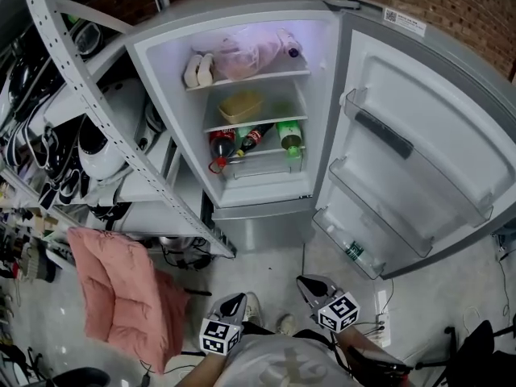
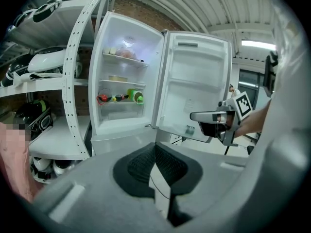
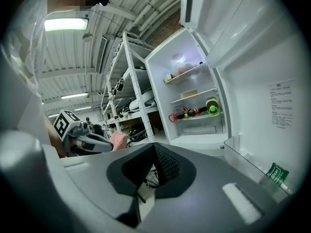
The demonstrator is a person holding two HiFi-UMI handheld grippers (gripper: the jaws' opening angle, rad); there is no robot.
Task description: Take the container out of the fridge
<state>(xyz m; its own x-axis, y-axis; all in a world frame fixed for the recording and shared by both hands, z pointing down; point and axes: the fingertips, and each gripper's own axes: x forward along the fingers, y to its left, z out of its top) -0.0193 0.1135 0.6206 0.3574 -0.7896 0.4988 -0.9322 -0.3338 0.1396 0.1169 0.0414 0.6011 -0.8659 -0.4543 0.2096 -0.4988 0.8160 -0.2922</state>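
A pink quilted cushion point(image 1: 121, 297) sits at eight o'clock. A white perforated metal shelving rack point(image 1: 95, 103) stands at ten o'clock, with a red brick wall point(image 1: 459, 6) at one o'clock.
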